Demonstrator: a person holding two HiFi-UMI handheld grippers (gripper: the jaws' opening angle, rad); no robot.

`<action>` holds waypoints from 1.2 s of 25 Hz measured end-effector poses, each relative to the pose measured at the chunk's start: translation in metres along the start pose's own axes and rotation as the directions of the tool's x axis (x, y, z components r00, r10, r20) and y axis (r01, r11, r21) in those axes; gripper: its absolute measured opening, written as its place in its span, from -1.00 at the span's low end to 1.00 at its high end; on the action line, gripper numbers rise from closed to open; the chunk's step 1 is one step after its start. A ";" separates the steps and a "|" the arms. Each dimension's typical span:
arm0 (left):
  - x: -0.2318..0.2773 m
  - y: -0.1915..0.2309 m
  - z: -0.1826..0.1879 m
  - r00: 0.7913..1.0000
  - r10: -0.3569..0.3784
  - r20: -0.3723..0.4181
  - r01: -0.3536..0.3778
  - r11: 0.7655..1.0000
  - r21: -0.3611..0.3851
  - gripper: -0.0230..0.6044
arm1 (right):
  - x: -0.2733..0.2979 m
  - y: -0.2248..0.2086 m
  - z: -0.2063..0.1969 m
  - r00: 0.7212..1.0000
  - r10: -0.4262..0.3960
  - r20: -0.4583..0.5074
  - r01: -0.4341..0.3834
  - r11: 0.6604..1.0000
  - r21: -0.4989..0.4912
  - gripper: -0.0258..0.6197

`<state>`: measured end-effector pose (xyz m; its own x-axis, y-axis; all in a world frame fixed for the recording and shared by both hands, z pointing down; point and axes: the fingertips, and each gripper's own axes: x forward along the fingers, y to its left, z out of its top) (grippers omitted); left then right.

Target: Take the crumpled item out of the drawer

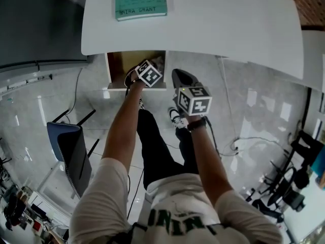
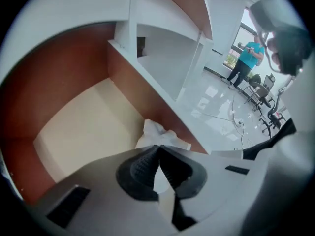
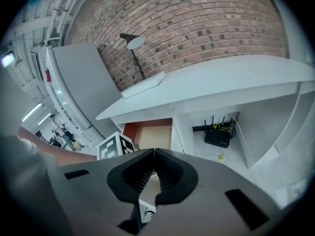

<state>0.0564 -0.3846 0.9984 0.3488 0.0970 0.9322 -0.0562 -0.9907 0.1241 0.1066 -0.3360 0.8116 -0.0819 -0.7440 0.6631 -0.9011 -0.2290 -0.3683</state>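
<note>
One crumpled white paper [image 2: 156, 133], a ragged wad with no clear long axis, pokes out just past the left gripper [image 2: 158, 149] tips, inside the single open drawer [image 2: 74, 127]. That gripper's jaws are pinched together on it. The right gripper [image 3: 154, 154] is closed and empty, with the drawer ahead of it.

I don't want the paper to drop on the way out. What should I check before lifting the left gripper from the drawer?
1. Drawer open: ok.
2. Left gripper shut on the crumpled paper: ok.
3. How much paper is pinched: cannot tell, the jaws hide it.
4. Paper clear of the drawer: not ok, it is inside, close to the side wall.
5. Right gripper out of the way: ok, shut, empty, outside the drawer.
</note>
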 end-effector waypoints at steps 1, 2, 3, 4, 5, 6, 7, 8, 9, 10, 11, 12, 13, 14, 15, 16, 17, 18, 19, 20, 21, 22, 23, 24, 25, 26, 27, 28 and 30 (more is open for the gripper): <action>-0.009 0.000 0.002 1.000 0.008 0.012 -0.008 1.000 -0.015 -0.92 | -0.003 0.002 0.003 1.000 0.003 0.004 -0.003 1.000 -0.004 -0.91; -0.018 -0.001 0.004 1.000 0.016 0.023 -0.015 0.999 -0.028 -0.92 | -0.007 0.005 0.006 1.000 0.006 0.009 -0.006 1.000 -0.009 -0.91; -0.028 -0.001 0.005 0.999 0.026 0.034 -0.024 0.999 -0.043 -0.92 | -0.011 0.008 0.010 1.000 0.009 0.015 -0.009 1.000 -0.019 -0.91; -0.038 -0.001 0.006 0.998 0.037 0.047 -0.034 0.998 -0.061 -0.92 | -0.015 0.011 0.014 1.000 0.012 0.020 -0.012 0.999 -0.031 -0.91; -0.049 0.000 0.008 0.997 0.052 0.063 -0.047 0.995 -0.083 -0.92 | -0.018 0.014 0.018 1.000 0.017 0.026 -0.015 0.999 -0.044 -0.91; -0.061 0.001 0.010 0.994 0.070 0.083 -0.061 0.992 -0.109 -0.92 | -0.022 0.017 0.022 0.999 0.022 0.032 -0.020 0.998 -0.054 -0.91; -0.074 0.000 0.014 0.990 0.090 0.106 -0.075 0.988 -0.137 -0.92 | -0.027 0.019 0.025 0.999 0.027 0.039 -0.024 0.998 -0.063 -0.91; -0.087 -0.001 0.018 0.985 0.110 0.130 -0.088 0.982 -0.165 -0.92 | -0.032 0.020 0.028 0.998 0.031 0.046 -0.027 0.997 -0.074 -0.91; -0.101 -0.004 0.022 0.979 0.131 0.154 -0.100 0.977 -0.190 -0.92 | -0.038 0.021 0.031 0.998 0.034 0.052 -0.029 0.996 -0.087 -0.91; -0.114 -0.007 0.025 0.973 0.150 0.176 -0.111 0.971 -0.212 -0.92 | -0.045 0.022 0.035 0.998 0.037 0.058 -0.031 0.995 -0.100 -0.91; -0.129 -0.011 0.028 0.966 0.169 0.198 -0.121 0.965 -0.231 -0.92 | -0.053 0.025 0.041 0.997 0.039 0.065 -0.031 0.993 -0.111 -0.91; -0.143 -0.015 0.031 0.958 0.187 0.218 -0.131 0.960 -0.247 -0.92 | -0.061 0.027 0.046 0.996 0.040 0.073 -0.031 0.992 -0.121 -0.91; -0.158 -0.020 0.033 0.950 0.203 0.237 -0.139 0.955 -0.261 -0.92 | -0.069 0.030 0.052 0.996 0.042 0.081 -0.031 0.991 -0.129 -0.91; -0.172 -0.025 0.035 0.942 0.218 0.254 -0.146 0.950 -0.277 -0.92 | -0.077 0.033 0.056 0.995 0.044 0.088 -0.032 0.990 -0.135 -0.91; -0.187 -0.031 0.038 0.934 0.233 0.271 -0.150 0.944 -0.293 -0.92 | -0.086 0.035 0.060 0.995 0.048 0.093 -0.035 0.990 -0.138 -0.91; -0.202 -0.037 0.042 0.924 0.249 0.289 -0.155 0.937 -0.312 -0.92 | -0.096 0.037 0.065 0.994 0.051 0.097 -0.037 0.989 -0.140 -0.91; -0.217 -0.040 0.048 0.912 0.269 0.310 -0.162 0.930 -0.330 -0.92 | -0.104 0.039 0.071 0.993 0.056 0.104 -0.040 0.989 -0.144 -0.91; -0.232 -0.041 0.056 0.896 0.294 0.333 -0.173 0.922 -0.346 -0.92 | -0.111 0.040 0.079 0.991 0.062 0.115 -0.044 0.988 -0.151 -0.91; -0.248 -0.041 0.062 0.877 0.319 0.358 -0.184 0.914 -0.361 -0.92 | -0.117 0.042 0.087 0.989 0.070 0.129 -0.049 0.986 -0.160 -0.91; -0.264 -0.042 0.068 0.859 0.341 0.382 -0.194 0.907 -0.374 -0.92 | -0.122 0.045 0.093 0.986 0.079 0.144 -0.054 0.984 -0.169 -0.91; -0.281 -0.045 0.072 0.841 0.361 0.403 -0.203 0.900 -0.385 -0.92 | -0.128 0.047 0.097 0.984 0.086 0.158 -0.058 0.982 -0.178 -0.91; -0.298 -0.049 0.074 0.824 0.381 0.420 -0.211 0.893 -0.397 -0.92 | -0.135 0.049 0.100 0.981 0.091 0.171 -0.058 0.980 -0.188 -0.91; -0.315 -0.054 0.076 0.806 0.401 0.436 -0.219 0.885 -0.410 -0.92 | -0.143 0.052 0.104 0.979 0.094 0.182 -0.057 0.979 -0.197 -0.91; -0.331 -0.059 0.079 0.786 0.423 0.450 -0.229 0.877 -0.423 -0.92 | -0.151 0.055 0.108 0.977 0.099 0.191 -0.058 0.977 -0.206 -0.91; -0.346 -0.064 0.082 0.766 0.444 0.466 -0.240 0.869 -0.433 -0.92 | -0.159 0.059 0.113 0.974 0.106 0.200 -0.061 0.974 -0.218 -0.91; -0.360 -0.069 0.086 0.743 0.464 0.482 -0.249 0.861 -0.444 -0.92 | -0.166 0.062 0.117 0.971 0.114 0.209 -0.064 0.970 -0.234 -0.91; -0.374 -0.074 0.090 0.721 0.481 0.499 -0.254 0.853 -0.456 -0.92 | -0.173 0.065 0.121 0.968 0.124 0.219 -0.067 0.965 -0.252 -0.91; -0.387 -0.079 0.094 0.697 0.497 0.517 -0.253 0.845 -0.471 -0.92 | -0.179 0.069 0.124 0.964 0.136 0.230 -0.072 0.961 -0.267 -0.91; -0.411 -0.090 0.098 0.651 0.525 0.548 -0.248 0.830 -0.499 -0.92 | -0.191 0.076 0.131 0.954 0.161 0.254 -0.081 0.951 -0.299 -0.91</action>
<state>0.0103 -0.3445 0.5707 0.7106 -0.5089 0.4858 -0.6005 -0.7986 0.0418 0.1093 -0.2938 0.5713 -0.1153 -0.9061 0.4071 -0.9774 0.0304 -0.2090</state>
